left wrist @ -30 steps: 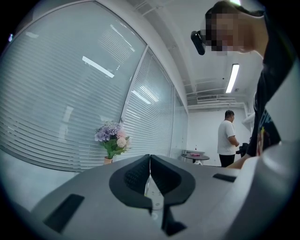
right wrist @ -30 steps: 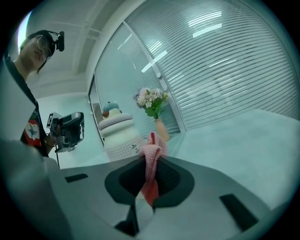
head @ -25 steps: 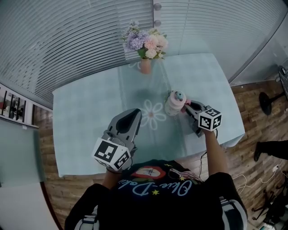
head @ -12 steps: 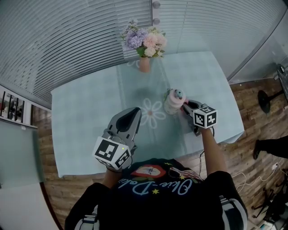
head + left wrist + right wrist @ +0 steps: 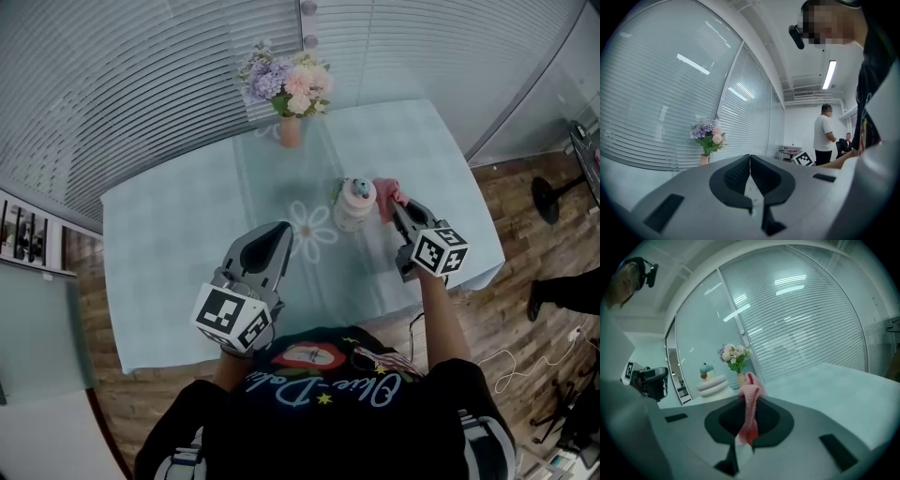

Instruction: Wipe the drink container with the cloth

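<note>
1. Far edge of the table (image 5: 169,244), about middle: flower vase (image 5: 289,127).
2. The drink container (image 5: 355,202) stands right of centre.
3. Just right of it: the cloth (image 5: 386,195), in the right gripper (image 5: 397,208).
4. The left gripper (image 5: 279,234) is nearer, left of the container.

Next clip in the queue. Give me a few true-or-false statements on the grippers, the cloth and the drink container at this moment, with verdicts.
1. The right gripper is shut on the pink cloth. True.
2. The left gripper grips the drink container. False: its jaws are together on nothing, well apart from the container.
3. The drink container lies on its side. False: it stands upright on the table.
4. A vase of flowers stands near the table's far edge. True.
</note>
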